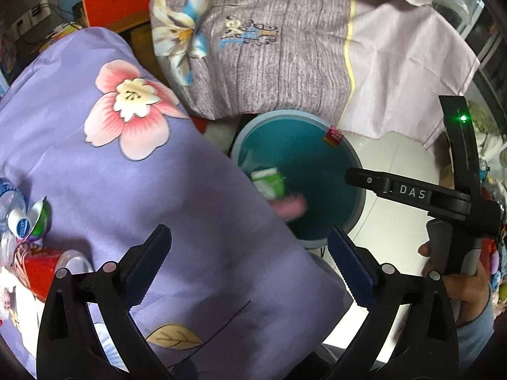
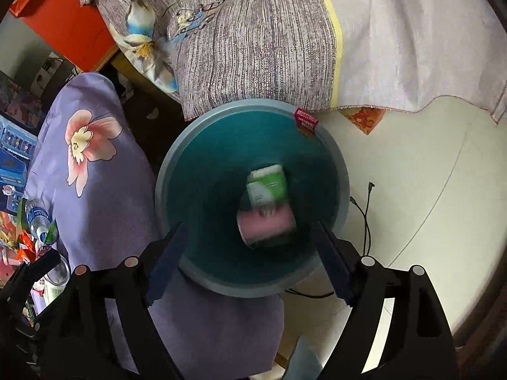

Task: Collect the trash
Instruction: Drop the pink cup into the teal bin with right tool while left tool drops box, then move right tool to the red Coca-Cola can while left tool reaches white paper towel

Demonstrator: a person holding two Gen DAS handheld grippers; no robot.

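One teal bin (image 2: pixel 177 171) stands on the floor, holding two pieces of trash: one green-and-white carton (image 2: pixel 267 185) and one pink can (image 2: pixel 269 224), both blurred. One red tag (image 2: pixel 305 121) sits on the bin's far rim. At the purple quilt's (image 1: pixel 158 190) left edge lie one plastic bottle (image 2: pixel 35 217), one yogurt cup (image 1: pixel 33 220) and one red can (image 1: pixel 41 269). Two cloth-covered surfaces show: the quilt and one grey-striped sheet (image 1: pixel 285 47).

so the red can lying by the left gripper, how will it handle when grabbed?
The red can lies on its side on the soft purple quilt, so it will probably roll or sink away if nudged. It looks like thin metal, likely light and easy to dent. The left gripper is open, empty, and would fit it.
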